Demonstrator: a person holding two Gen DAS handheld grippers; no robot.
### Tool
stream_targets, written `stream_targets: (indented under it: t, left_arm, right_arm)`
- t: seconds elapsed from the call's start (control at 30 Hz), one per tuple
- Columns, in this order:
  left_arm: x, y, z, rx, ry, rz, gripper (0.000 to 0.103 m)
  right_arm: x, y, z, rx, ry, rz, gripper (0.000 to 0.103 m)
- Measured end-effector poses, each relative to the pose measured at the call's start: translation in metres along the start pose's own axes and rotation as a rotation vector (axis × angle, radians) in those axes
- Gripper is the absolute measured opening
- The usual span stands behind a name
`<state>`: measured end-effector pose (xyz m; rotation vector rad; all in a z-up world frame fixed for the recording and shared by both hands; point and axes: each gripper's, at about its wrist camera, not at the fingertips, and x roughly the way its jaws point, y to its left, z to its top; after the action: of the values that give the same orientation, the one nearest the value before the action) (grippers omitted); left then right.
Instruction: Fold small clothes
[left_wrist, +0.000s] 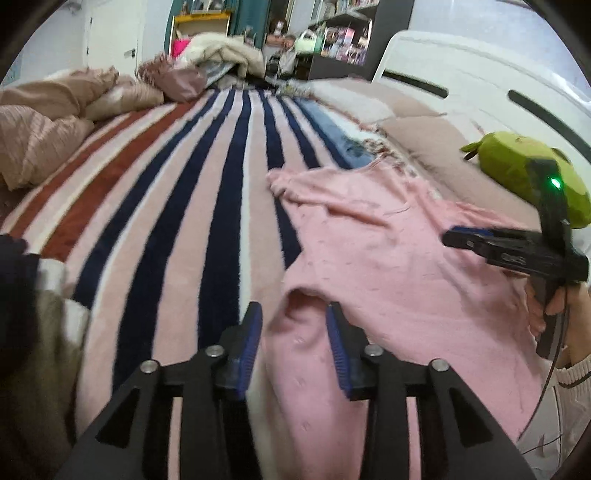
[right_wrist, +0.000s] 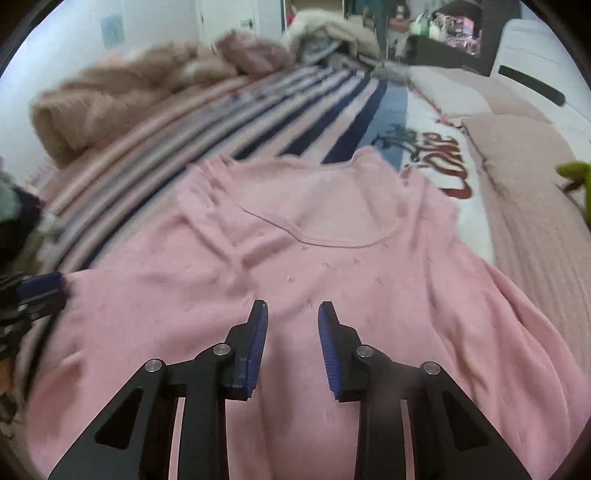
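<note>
A small pink knit top (right_wrist: 332, 258) lies spread flat on the striped blanket (left_wrist: 177, 206), neckline away from me. In the left wrist view the pink top (left_wrist: 388, 258) fills the right half. My left gripper (left_wrist: 295, 314) is open, just above the top's left edge, where a fold bulges up. My right gripper (right_wrist: 292, 312) is open and empty, low over the middle of the top. The right gripper also shows in the left wrist view (left_wrist: 458, 236), at the top's right side. The left gripper's tip (right_wrist: 40, 288) shows at the left edge of the right wrist view.
Bunched tan and pink bedding (left_wrist: 48, 122) lies at the far left of the bed. A green plush toy (left_wrist: 524, 173) sits on a beige pillow (right_wrist: 524, 192) at the right. Dark clothes (left_wrist: 22, 295) lie at the near left. Shelves (left_wrist: 343, 40) stand beyond the bed.
</note>
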<state>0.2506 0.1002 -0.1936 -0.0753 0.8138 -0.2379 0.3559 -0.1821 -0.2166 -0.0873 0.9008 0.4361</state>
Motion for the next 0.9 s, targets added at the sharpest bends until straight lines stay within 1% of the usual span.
stream_targets:
  t: [0.03, 0.1, 0.13, 0.2, 0.27, 0.33, 0.37, 0.43, 0.5, 0.53, 0.57, 0.63, 0.67, 0.73, 0.8, 0.9]
  left_arm:
    - [-0.012, -0.006, -0.002, 0.007, -0.020, -0.007, 0.041]
    - [-0.032, -0.017, -0.006, 0.017, -0.052, -0.026, 0.043]
    - [-0.039, -0.020, -0.007, 0.018, -0.062, -0.034, 0.047]
    - [-0.057, -0.030, -0.012, 0.025, -0.094, -0.045, 0.055]
    - [-0.072, -0.041, -0.018, 0.034, -0.125, -0.061, 0.060]
    - [-0.082, -0.048, -0.024, 0.039, -0.146, -0.071, 0.067]
    - [-0.086, -0.052, -0.028, 0.038, -0.155, -0.074, 0.068]
    - [-0.091, -0.058, -0.033, 0.032, -0.155, -0.091, 0.068]
    - [-0.095, -0.064, -0.039, 0.036, -0.156, -0.104, 0.068]
    - [-0.097, -0.068, -0.042, 0.051, -0.156, -0.108, 0.068]
    - [-0.098, -0.071, -0.045, 0.066, -0.152, -0.114, 0.068]
    - [-0.098, -0.076, -0.051, 0.080, -0.145, -0.104, 0.068]
    - [-0.096, -0.078, -0.053, 0.077, -0.139, -0.099, 0.068]
    - [-0.093, -0.081, -0.055, 0.062, -0.129, -0.110, 0.068]
    - [-0.092, -0.084, -0.057, 0.058, -0.124, -0.120, 0.068]
    - [-0.092, -0.091, -0.061, 0.065, -0.116, -0.119, 0.068]
  right_arm:
    - [-0.019, -0.004, -0.009, 0.018, -0.025, 0.016, 0.024]
    - [-0.057, -0.013, -0.032, 0.050, -0.073, 0.023, 0.027]
    - [-0.076, -0.018, -0.045, 0.069, -0.099, 0.021, 0.029]
    - [-0.109, -0.033, -0.069, 0.122, -0.145, 0.012, 0.038]
    - [-0.136, -0.046, -0.099, 0.182, -0.181, -0.004, 0.042]
    - [-0.155, -0.057, -0.129, 0.200, -0.182, -0.044, 0.045]
    - [-0.159, -0.061, -0.138, 0.198, -0.177, -0.074, 0.045]
    - [-0.171, -0.069, -0.166, 0.200, -0.170, -0.159, 0.046]
    - [-0.184, -0.078, -0.191, 0.206, -0.185, -0.233, 0.047]
    - [-0.191, -0.083, -0.201, 0.204, -0.194, -0.270, 0.051]
    - [-0.198, -0.085, -0.211, 0.193, -0.205, -0.335, 0.053]
    - [-0.208, -0.093, -0.224, 0.185, -0.209, -0.427, 0.057]
    - [-0.211, -0.101, -0.229, 0.198, -0.196, -0.451, 0.061]
    - [-0.209, -0.119, -0.235, 0.236, -0.156, -0.468, 0.069]
    - [-0.204, -0.131, -0.239, 0.255, -0.126, -0.473, 0.070]
    - [-0.195, -0.138, -0.238, 0.253, -0.110, -0.445, 0.070]
